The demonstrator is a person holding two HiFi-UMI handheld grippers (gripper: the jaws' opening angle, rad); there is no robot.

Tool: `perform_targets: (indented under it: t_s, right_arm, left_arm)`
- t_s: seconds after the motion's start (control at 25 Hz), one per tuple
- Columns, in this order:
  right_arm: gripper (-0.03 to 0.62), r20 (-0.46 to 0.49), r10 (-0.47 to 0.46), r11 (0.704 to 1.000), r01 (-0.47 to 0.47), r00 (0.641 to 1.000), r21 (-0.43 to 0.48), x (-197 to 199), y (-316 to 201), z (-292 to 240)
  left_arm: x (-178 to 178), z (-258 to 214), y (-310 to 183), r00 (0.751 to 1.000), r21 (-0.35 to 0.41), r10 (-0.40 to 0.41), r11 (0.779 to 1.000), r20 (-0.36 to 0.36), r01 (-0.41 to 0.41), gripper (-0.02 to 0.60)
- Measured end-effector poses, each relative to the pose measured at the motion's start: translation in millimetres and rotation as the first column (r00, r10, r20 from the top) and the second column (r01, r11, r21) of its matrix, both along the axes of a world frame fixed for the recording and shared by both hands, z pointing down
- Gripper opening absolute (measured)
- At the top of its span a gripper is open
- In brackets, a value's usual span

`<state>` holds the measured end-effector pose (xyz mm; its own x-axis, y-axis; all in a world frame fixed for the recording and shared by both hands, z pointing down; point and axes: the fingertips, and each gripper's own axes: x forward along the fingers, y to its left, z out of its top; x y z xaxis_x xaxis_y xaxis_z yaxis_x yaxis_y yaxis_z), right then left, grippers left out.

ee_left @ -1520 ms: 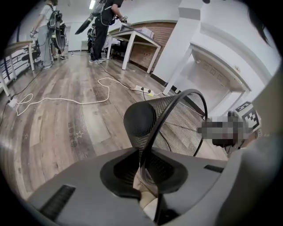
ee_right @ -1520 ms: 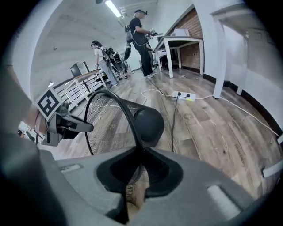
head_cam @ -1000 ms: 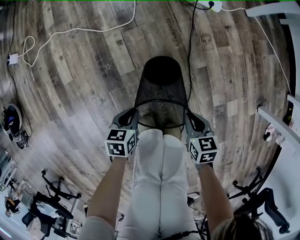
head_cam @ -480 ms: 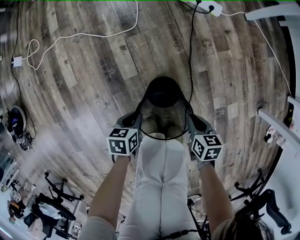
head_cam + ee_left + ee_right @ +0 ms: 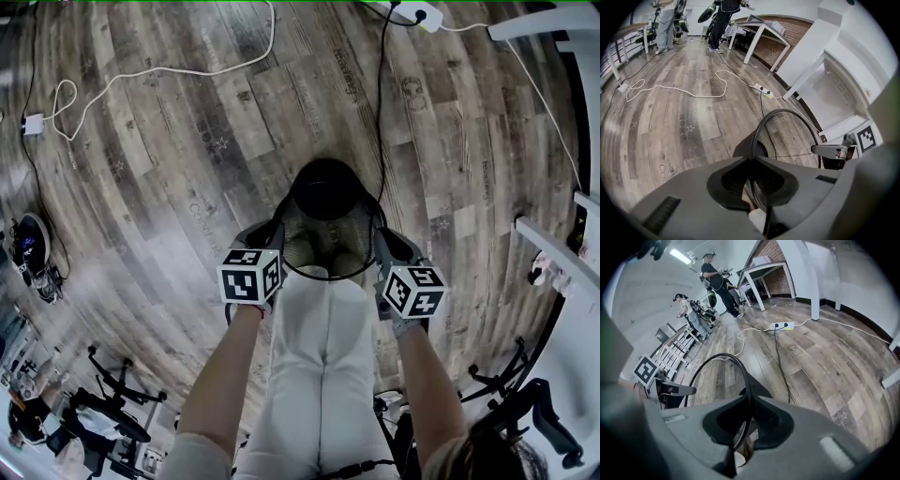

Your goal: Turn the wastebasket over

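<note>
Head view: black wire-mesh wastebasket (image 5: 328, 223) is tipped just ahead of the person's legs (image 5: 323, 319) over the wood-plank floor (image 5: 141, 187). Its mouth faces the camera and its dark base is on the far side; can't tell if it touches the floor. Left gripper (image 5: 278, 231) is on the left side of the rim (image 5: 328, 277), right gripper (image 5: 379, 236) on the opposite side. Left gripper view: fingers (image 5: 693, 192) clamped on the thin black rim wire, mesh running off to the right. Right gripper view: same, fingers (image 5: 811, 427) pinched onto the rim wire, mesh to the left. Writing: planks carry stamped lettering and a star mark (image 5: 690, 127), too faint to read. Marker cubes (image 5: 250, 277) show black-and-white squares, no text. White power strip (image 5: 412, 11) with a black cable (image 5: 380, 94) lies on the floor beyond the wastebasket.
</note>
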<state>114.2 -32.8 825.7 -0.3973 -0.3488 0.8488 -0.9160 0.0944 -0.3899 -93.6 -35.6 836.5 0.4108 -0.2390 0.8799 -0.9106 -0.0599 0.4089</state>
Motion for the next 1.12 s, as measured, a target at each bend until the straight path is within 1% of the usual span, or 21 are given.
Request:
perform_targets:
  t_s: [0.24,0.36,0.52,0.72,0.76,0.84,0.88,0.96,1.04,1.12]
  right_arm:
    - [0.037,-0.007,0.033,0.999,-0.033,0.999,0.028,-0.4,-8.5,2.4]
    - [0.037,-0.011,0.057,0.998,-0.057,0.998,0.038,2.4,-10.8,4.6]
    - [0.037,-0.018,0.059,0.997,-0.058,0.998,0.049,4.6,-11.2,6.2]
    - [0.038,-0.018,0.08,0.994,-0.079,0.997,0.076,6.7,-14.9,7.3]
    - [0.053,-0.014,0.083,0.993,-0.081,0.996,0.084,6.3,-15.8,7.3]
    - [0.08,-0.007,0.082,0.992,-0.081,0.997,0.094,5.8,-15.9,7.2]
    - [0.081,-0.005,0.079,0.992,-0.078,0.997,0.096,5.8,-14.8,7.3]
    - [0.122,-0.001,0.067,0.993,-0.067,0.998,0.102,5.4,-12.1,7.0]
    - [0.144,0.007,0.06,0.992,-0.06,0.998,0.115,5.3,-11.0,5.1]
    - [0.158,0.011,0.058,0.99,-0.059,0.998,0.13,6.9,-10.9,2.4]
  left_arm:
    - [-1.7,3.1,-8.4,0.999,0.001,-0.033,0.999,-0.002,0.033,0.029]
    - [0.8,3.7,-12.0,1.0,0.021,-0.014,1.0,-0.001,0.014,0.031]
    - [3.0,3.2,-13.2,1.0,0.047,0.004,0.999,-0.003,-0.004,0.031]
    - [5.4,3.0,-16.3,1.0,0.07,-0.002,0.998,-0.013,0.003,0.035]
    - [6.2,2.9,-16.6,1.0,0.073,-0.005,0.997,-0.017,0.006,0.037]
    - [7.7,3.4,-14.5,0.999,0.07,-0.015,0.997,-0.029,0.017,0.056]
    - [8.1,4.0,-12.2,0.999,0.065,-0.018,0.998,-0.034,0.02,0.078]
    - [7.8,4.9,-6.8,0.999,0.062,-0.019,0.998,-0.04,0.022,0.137]
    - [5.3,4.4,-2.8,0.999,0.074,-0.02,0.997,-0.034,0.023,0.153]
    - [1.2,2.1,-0.8,1.0,0.1,-0.023,0.995,-0.015,0.025,0.155]
